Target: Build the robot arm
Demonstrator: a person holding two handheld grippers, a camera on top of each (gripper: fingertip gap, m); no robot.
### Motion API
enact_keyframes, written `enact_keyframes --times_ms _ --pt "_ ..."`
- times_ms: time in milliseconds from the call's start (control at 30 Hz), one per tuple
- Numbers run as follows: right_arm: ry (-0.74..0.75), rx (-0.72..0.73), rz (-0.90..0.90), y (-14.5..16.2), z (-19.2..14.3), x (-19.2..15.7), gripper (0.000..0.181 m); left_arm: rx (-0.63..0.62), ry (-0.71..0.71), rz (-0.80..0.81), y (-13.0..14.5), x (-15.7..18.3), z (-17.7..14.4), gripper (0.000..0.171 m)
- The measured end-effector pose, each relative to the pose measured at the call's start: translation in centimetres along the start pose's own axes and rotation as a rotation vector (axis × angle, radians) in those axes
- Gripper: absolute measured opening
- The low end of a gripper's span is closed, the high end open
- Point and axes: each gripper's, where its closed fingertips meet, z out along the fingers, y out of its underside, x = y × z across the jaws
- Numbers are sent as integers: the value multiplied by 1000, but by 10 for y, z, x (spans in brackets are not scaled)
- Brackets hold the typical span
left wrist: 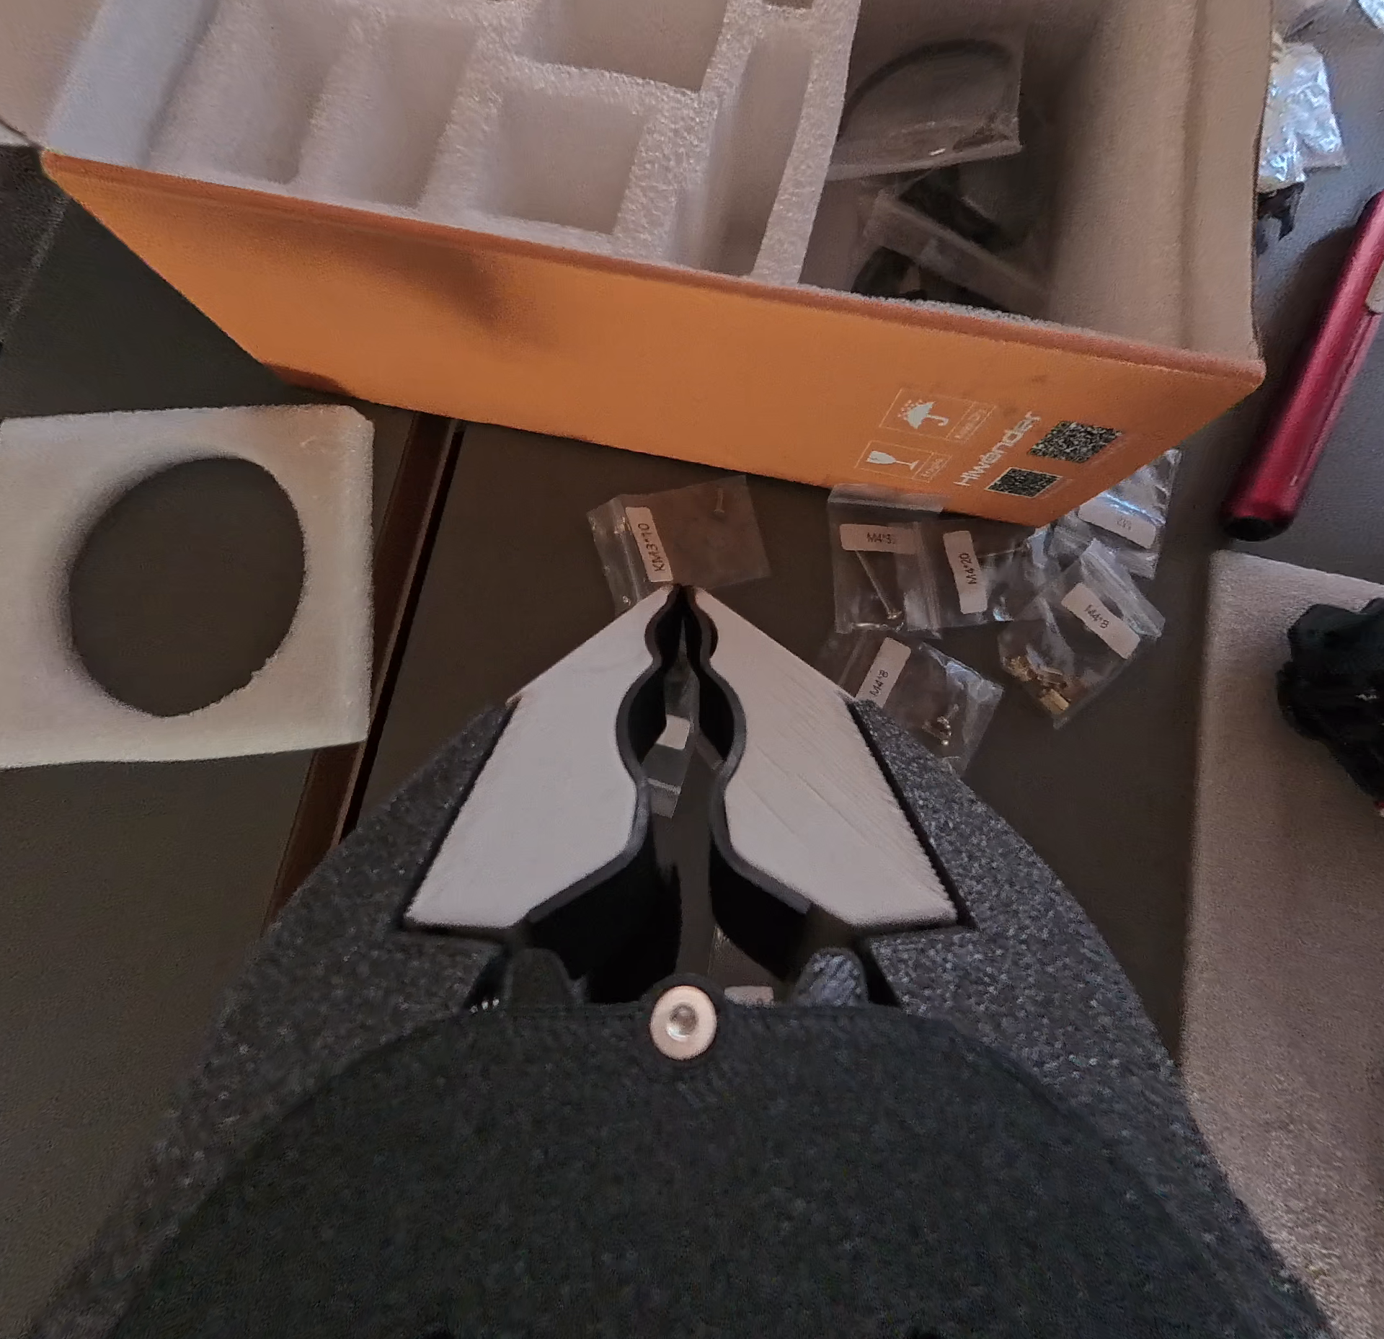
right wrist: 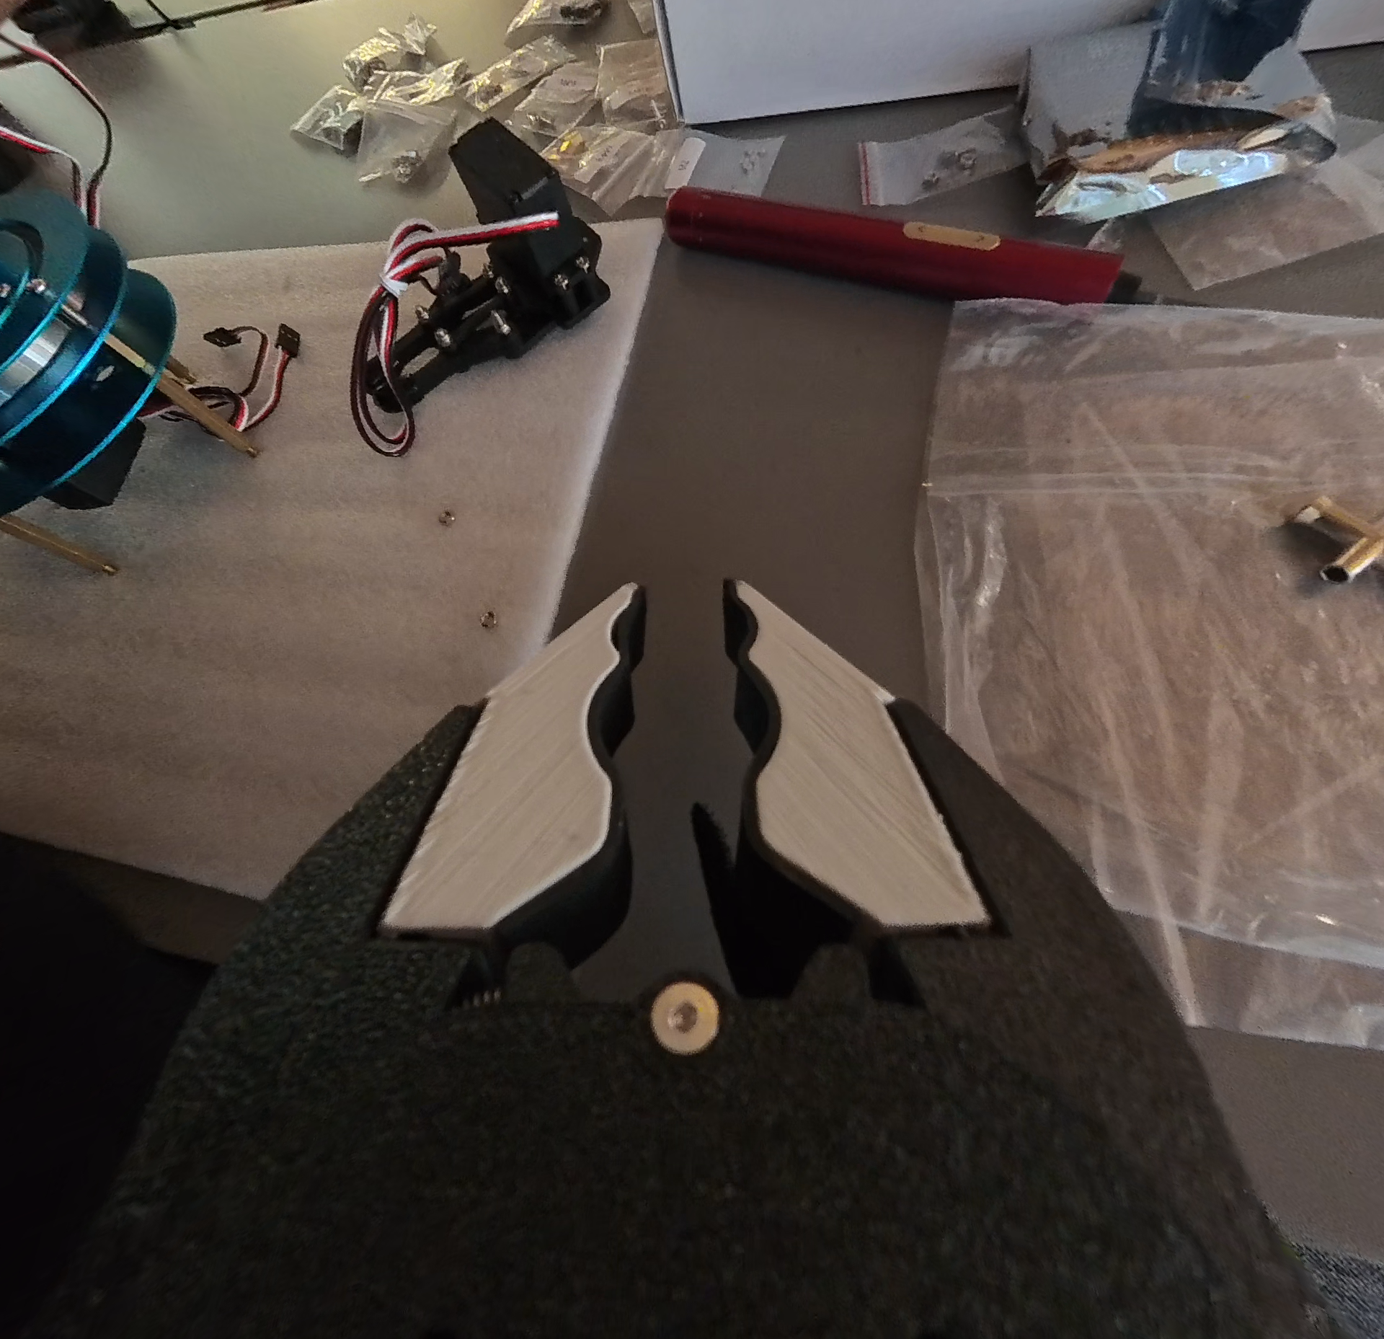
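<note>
The left gripper [left wrist: 683, 591] has its jaws pressed together on a small clear labelled bag [left wrist: 678, 543], pinched at its near edge on the dark table [left wrist: 524, 554]. More small bags [left wrist: 996, 599] lie at two o'clock and an orange box [left wrist: 674, 359] at twelve. Only the right wrist view shows the right gripper [right wrist: 681, 591], jaws apart over bare table, holding nothing; a red cylinder [right wrist: 891, 247] lies at one o'clock and a black servo assembly [right wrist: 509, 269] at eleven.
</note>
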Motion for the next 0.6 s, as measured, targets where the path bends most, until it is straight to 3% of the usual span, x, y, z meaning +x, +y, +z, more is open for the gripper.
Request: enact_keyframes --times_ms 67,133,167,267,367,433,600 --pt "-14 3 -2 -1 3 -3 20 -22 4 -27 6 -3 3 3" --pt "-35 0 -8 -3 7 -7 20 -73 -15 -86 13 -9 15 35" --pt "-40 -3 -18 -3 9 -9 20 -73 -3 -113 13 -9 22 36" --pt "-45 -9 -44 -6 11 -13 20 -82 -11 -128 13 -10 43 35" --pt "-30 -15 -51 -5 7 -10 20 -111 -46 -57 18 -9 53 9" --pt "-13 -17 -40 -1 3 -6 20 -106 -53 -31 17 -8 54 2" --pt "9 7 13 0 -6 2 20 -97 -71 19 16 -9 40 1"
